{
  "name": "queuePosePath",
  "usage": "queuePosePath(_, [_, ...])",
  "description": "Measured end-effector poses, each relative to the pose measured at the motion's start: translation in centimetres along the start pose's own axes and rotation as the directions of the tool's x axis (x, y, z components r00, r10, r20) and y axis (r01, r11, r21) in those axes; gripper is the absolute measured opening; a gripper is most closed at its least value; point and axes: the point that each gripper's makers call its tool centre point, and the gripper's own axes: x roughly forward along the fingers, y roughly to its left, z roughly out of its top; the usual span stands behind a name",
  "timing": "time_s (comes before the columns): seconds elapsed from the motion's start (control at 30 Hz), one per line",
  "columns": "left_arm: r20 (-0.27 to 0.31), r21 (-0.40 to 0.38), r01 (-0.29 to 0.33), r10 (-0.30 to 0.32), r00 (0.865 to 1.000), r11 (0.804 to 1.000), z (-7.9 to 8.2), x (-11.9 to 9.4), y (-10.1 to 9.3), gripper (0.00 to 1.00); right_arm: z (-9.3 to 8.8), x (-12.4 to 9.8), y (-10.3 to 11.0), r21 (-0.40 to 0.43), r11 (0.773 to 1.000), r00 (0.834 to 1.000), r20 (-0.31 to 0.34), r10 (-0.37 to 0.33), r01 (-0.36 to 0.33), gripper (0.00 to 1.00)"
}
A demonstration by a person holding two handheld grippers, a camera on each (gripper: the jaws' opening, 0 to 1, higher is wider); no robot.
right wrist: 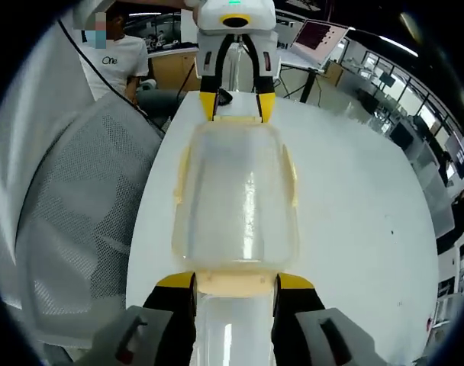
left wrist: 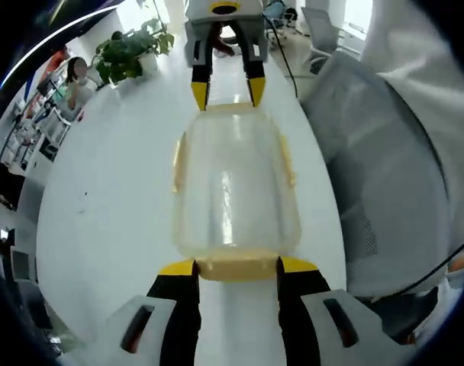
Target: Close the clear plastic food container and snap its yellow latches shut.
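White tabletop [left wrist: 117, 221] carries a potted green plant [left wrist: 129, 52] at far left in the left gripper view. Centre: clear rectangular plastic food container [left wrist: 233, 187] with pale yellow latches lies lid-on along the table. Left gripper [left wrist: 236, 268], yellow-tipped black jaws apart, brackets the near end latch [left wrist: 236, 267], tips at its sides. Right gripper [left wrist: 226, 90] faces it at the far end, jaws spread astride the opposite latch. Grey mesh office chair [left wrist: 381, 175] stands right of the table.

Clear glossy plastic container [left wrist: 236, 187]
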Motion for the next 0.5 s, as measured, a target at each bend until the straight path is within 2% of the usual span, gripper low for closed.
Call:
queuePosePath(0.2, [0.001,-0.005,-0.011,0.011,1.000,1.000,2.1,-0.2,-0.2,0.37,-1.0,-2.0,0.2,-0.010,1.000,1.000,-0.001,-0.002,0.002,0.36])
queuePosePath(0.3, [-0.012,0.000,-0.007,0.007,1.000,1.000,3.9,0.4,-0.9,0.37,-2.3,-3.2,0.9,-0.018,1.000,1.000,-0.002,0.003,-0.003,0.36])
queuePosePath(0.5, [-0.022,0.003,-0.016,0.016,1.000,1.000,5.9,0.7,-0.9,0.36,-3.9,-4.7,1.0,-0.020,1.000,1.000,-0.006,-0.006,0.006,0.36])
